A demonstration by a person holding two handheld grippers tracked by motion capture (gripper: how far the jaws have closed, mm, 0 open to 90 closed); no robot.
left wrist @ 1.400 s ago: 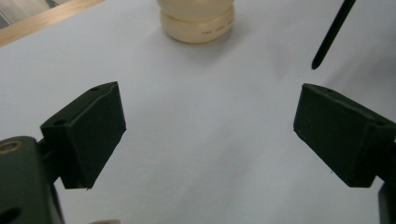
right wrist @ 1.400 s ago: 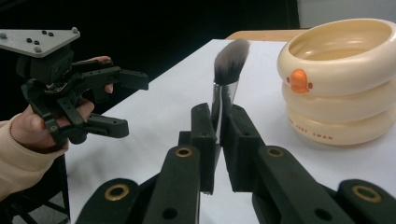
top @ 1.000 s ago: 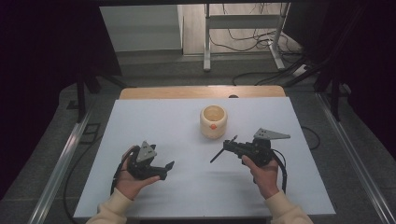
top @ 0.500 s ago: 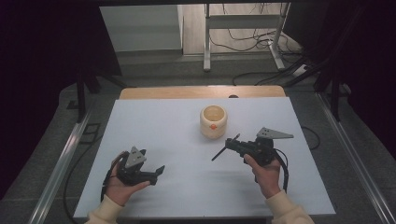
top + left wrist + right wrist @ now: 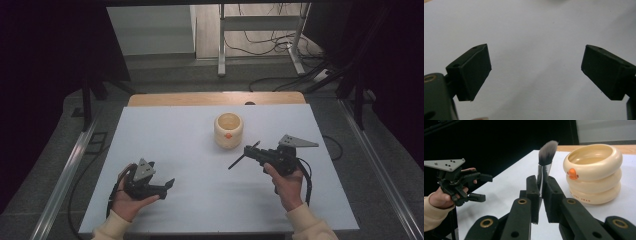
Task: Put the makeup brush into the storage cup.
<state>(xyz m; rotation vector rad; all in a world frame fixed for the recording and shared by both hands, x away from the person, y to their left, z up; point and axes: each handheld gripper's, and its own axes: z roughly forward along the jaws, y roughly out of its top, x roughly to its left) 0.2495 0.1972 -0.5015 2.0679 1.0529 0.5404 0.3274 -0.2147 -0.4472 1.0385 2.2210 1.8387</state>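
Table (image 5: 200, 150): we saw a white top with a wooden strip along its far edge, standing in a dim room.

Left gripper (image 5: 169, 185): we found it in the person's left hand (image 5: 127, 200) near the table's front left corner. In the left gripper view (image 5: 536, 70) its two black jaws stood wide apart over bare white surface, with nothing between them. In the right gripper view (image 5: 482, 187) it appeared at the far left, jaws likewise spread.

Right gripper (image 5: 248, 152): we found it in the person's right hand (image 5: 287, 182) toward the front right of the table, pointing left and slightly away from the person. In the right gripper view (image 5: 541, 192) its jaws were pressed together on the silver ferrule of a makeup brush.

Makeup brush (image 5: 546, 157): we noted a grey bristle head pointing up past the jaw tips, clear of the table. In the high view (image 5: 239, 161) it showed as a thin dark rod slanting from the jaws.

Duck cup (image 5: 228, 130): we observed a cream-coloured, ringed cup with an orange beak, upright near the table's middle, beyond the right gripper and apart from it. In the right gripper view (image 5: 594, 175) it stood just right of the brush head and looked empty.

Cables (image 5: 270, 47): we saw them on the floor beyond the table, beside a metal stand.
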